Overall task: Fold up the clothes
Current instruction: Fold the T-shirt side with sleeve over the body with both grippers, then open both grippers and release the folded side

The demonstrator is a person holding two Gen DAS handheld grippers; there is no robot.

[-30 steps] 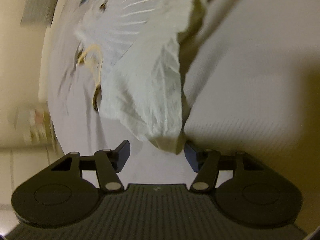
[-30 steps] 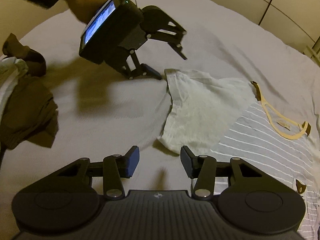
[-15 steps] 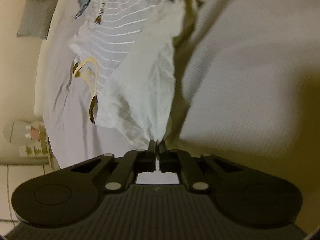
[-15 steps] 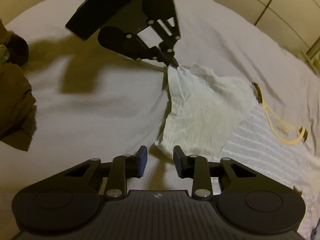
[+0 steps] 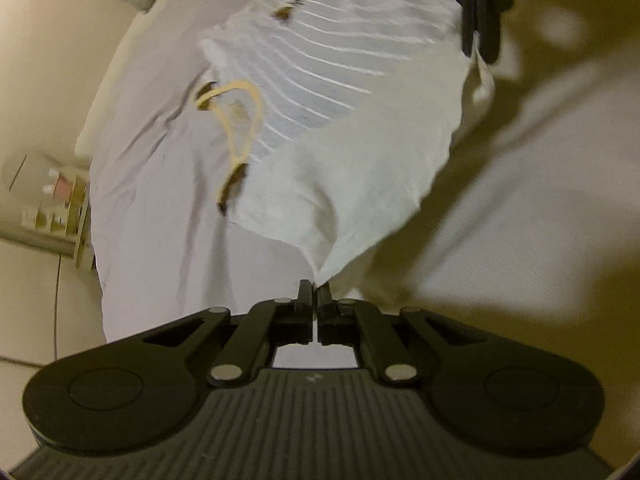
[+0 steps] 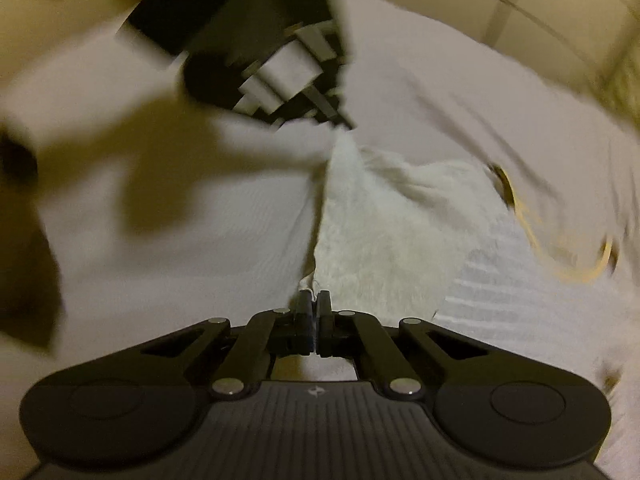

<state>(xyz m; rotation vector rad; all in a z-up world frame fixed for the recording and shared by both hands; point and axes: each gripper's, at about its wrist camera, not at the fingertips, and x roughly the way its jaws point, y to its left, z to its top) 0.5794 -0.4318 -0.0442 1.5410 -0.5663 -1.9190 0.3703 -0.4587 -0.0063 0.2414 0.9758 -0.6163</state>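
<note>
Two claws clamp opposite corners of a pale cloth (image 5: 360, 184) on the bed (image 5: 160, 240): left claw (image 5: 316, 292) at bottom centre, right claw (image 6: 315, 300) likewise, stretching one edge taut, probably to lift it off the striped shirt (image 5: 340, 52) for folding.

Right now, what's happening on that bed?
A person with two handheld grippers is starting a fold. The left gripper and the right gripper are each shut on a corner of the white cloth, which partly overlaps a striped shirt on the grey bedsheet.
</note>
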